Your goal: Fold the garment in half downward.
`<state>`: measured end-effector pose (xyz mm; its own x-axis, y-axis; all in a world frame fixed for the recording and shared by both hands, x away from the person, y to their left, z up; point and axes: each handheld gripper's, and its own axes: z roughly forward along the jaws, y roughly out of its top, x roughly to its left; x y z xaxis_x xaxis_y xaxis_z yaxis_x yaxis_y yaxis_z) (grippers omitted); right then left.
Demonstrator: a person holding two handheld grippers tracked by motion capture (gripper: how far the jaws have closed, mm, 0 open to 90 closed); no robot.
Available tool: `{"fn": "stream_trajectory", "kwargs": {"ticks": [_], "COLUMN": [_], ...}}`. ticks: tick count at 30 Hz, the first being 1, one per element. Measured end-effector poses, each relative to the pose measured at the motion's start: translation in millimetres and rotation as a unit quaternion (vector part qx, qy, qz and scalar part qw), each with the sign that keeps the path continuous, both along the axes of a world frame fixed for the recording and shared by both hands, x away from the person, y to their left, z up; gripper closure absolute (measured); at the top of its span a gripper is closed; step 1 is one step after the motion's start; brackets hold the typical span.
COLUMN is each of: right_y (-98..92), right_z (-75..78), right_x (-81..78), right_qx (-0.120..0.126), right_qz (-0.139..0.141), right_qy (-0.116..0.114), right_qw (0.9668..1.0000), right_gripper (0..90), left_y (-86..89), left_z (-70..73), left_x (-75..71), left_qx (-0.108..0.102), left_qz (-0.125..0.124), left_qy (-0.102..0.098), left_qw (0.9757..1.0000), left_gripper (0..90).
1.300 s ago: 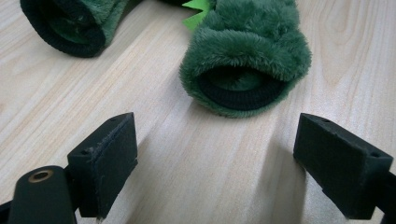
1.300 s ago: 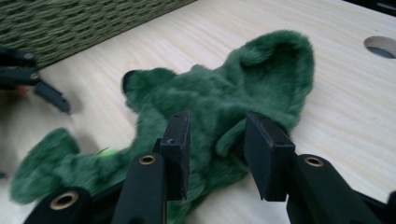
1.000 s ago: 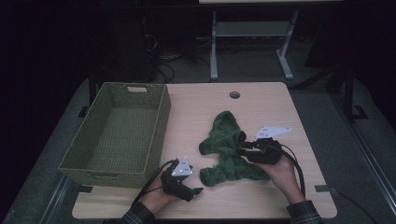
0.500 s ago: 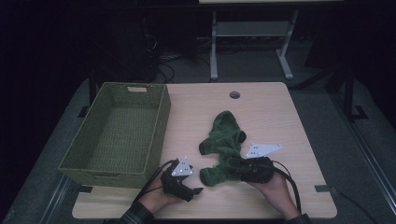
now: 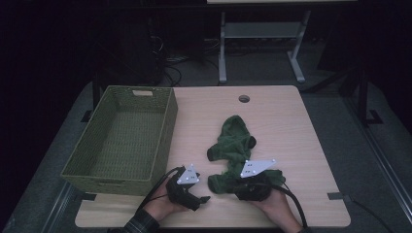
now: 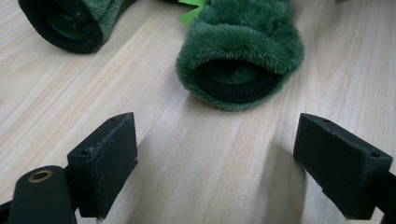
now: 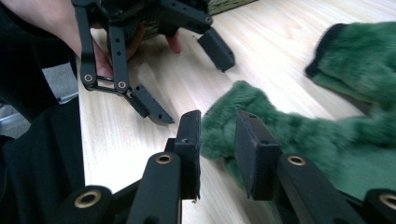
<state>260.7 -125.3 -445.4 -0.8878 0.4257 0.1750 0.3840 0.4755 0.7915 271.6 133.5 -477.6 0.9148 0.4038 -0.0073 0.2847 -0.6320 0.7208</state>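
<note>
Green fleece garment [image 5: 234, 145] on table [image 5: 301, 131]. Right gripper [image 7: 217, 140] at its six o'clock, jaws just closing around a fold, not yet pinching. Left gripper [image 6: 229, 154] open, empty.

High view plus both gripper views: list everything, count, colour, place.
fleece garment: 1, dark green with black cuffs, table centre-right, crumpled flat
woven basket: 1, olive green, left part of table, nothing visible inside
table: 1, light wood, round cable hole near far edge
metal frame: 1, grey, on floor beyond table
cables: several, dark, on floor beyond table
left claw: 1, black, jaws wide apart over bare wood, facing a sleeve cuff
right claw: 1, black, jaws have just been closing, garment's edge between them, pads not visibly pressing
hands: 2, near table edge
</note>
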Motion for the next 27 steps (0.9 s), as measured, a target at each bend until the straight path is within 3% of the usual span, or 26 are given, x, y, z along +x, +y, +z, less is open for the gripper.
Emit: {"fn": "stream_trajectory", "kwargs": {"ticks": [7, 12, 18, 21, 27], "right_y": [18.7, 27.5, 30.9, 27.8, 6.0], "right_z": [-9.4, -21.1, -23.4, -20.1, 0.1], "right_x": [2.0, 3.3, 0.9, 1.3, 4.6], "right_qx": [-0.018, -0.061, -0.084, -0.071, -0.001], "right_qz": [0.017, 0.015, 0.001, 0.002, -0.011], "right_qy": [0.002, 0.0, -0.02, -0.015, -0.015], "right_qw": [0.9997, 0.998, 0.9963, 0.9973, 0.9998], "right_gripper": [71.0, 68.0, 82.2, 83.0, 83.0], "left_y": [0.3, 0.5, 0.4, 0.3, 0.3], "left_z": [0.1, 0.2, 0.2, 0.0, 0.1], "left_x": [0.3, 0.7, 0.6, 0.2, 0.4], "left_qx": [0.001, 0.002, 0.002, 0.001, 0.001], "left_qz": [-0.002, -0.004, -0.004, -0.002, -0.002], "left_qy": [0.0, -0.003, -0.003, 0.0, 0.0], "left_qw": [1.0, 1.0, 1.0, 1.0, 1.0], "left_gripper": [12.7, 12.7, 12.7, 12.7, 12.8]}}
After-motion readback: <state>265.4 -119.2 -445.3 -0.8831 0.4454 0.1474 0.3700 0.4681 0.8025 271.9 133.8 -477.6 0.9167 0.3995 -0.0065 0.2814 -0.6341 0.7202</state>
